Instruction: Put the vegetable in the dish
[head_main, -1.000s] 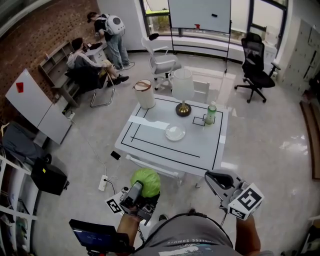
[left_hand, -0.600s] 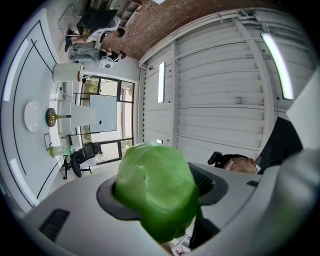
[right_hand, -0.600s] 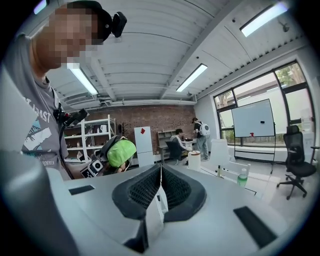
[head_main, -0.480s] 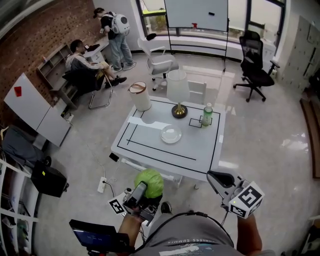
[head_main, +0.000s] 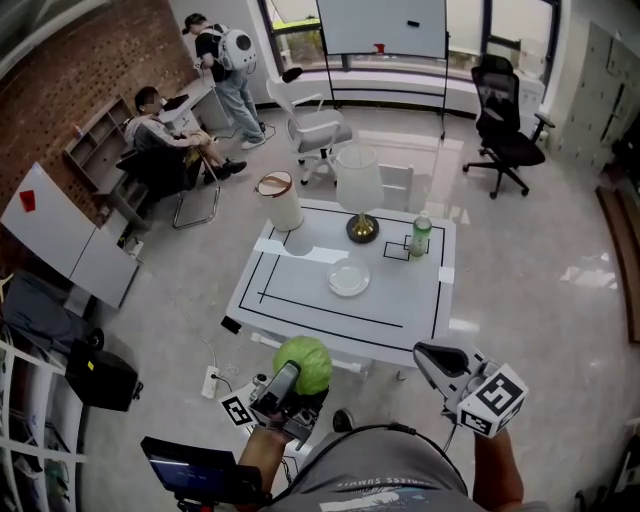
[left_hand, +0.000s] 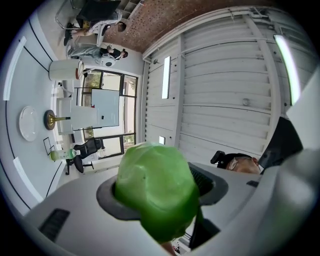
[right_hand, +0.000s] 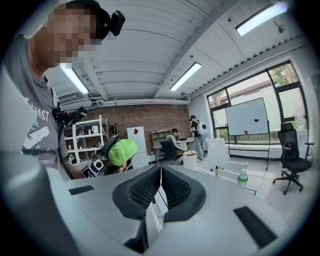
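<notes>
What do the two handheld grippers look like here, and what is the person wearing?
Both are light grey. The left gripper and right gripper each carry a white cube with black square markers. The right one's pads are dark and cross-hatched. The person wears a grey T-shirt, a thin black cable looped over it.

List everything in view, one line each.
table: 1, white, black outline, centre
dish: 1, clear, mid-table
lamp: 1, white shade, brass base, table's far side
bottle: 1, green, table's far right
bin: 1, white, brown lid, table's far-left corner
white chair: 1, beyond table
black chair: 1, far right
whiteboard: 1, white, by windows
people: 2, far left, by brick wall
vegetable: 1, green, held, before table's near edge
left gripper: 1, fingers closed on vegetable
right gripper: 1, fingers together, empty
</notes>
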